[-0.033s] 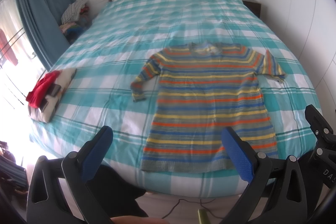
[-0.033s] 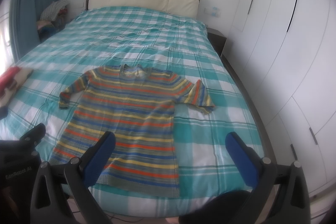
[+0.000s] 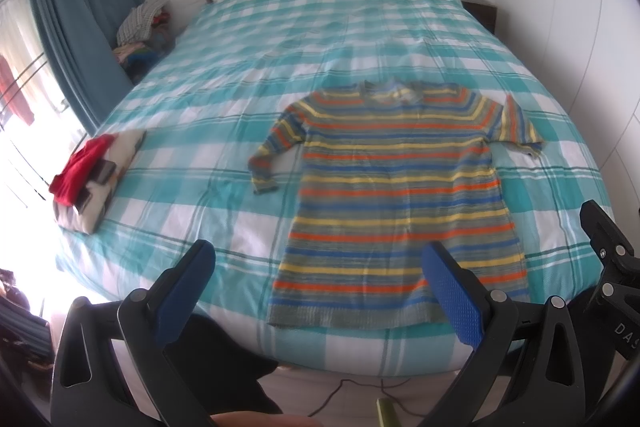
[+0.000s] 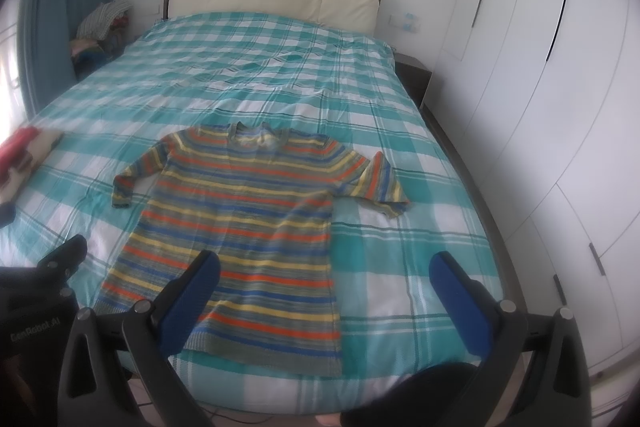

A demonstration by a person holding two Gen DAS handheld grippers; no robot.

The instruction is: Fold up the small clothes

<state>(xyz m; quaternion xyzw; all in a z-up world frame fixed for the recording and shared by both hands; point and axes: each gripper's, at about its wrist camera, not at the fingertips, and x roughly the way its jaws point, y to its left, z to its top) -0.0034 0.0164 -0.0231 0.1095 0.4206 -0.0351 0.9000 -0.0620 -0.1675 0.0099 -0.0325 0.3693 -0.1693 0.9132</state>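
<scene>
A striped sweater (image 3: 400, 195) (image 4: 240, 223) lies flat and face up near the foot of the bed (image 3: 320, 39) (image 4: 260, 67), its hem toward the edge, one sleeve bent down at its side and the other spread outward. The left gripper (image 3: 316, 287) and the right gripper (image 4: 324, 287) both hang above the foot of the bed with fingers spread wide and nothing between them, clear of the sweater, and nothing differs from the earlier frames. A pile of folded clothes (image 3: 92, 183) (image 4: 20, 159) with a red piece on top sits well apart at the bed's window-side edge, a curtain (image 3: 76, 27) hangs beyond it, and white wardrobe doors (image 4: 540, 87) line the other side.
</scene>
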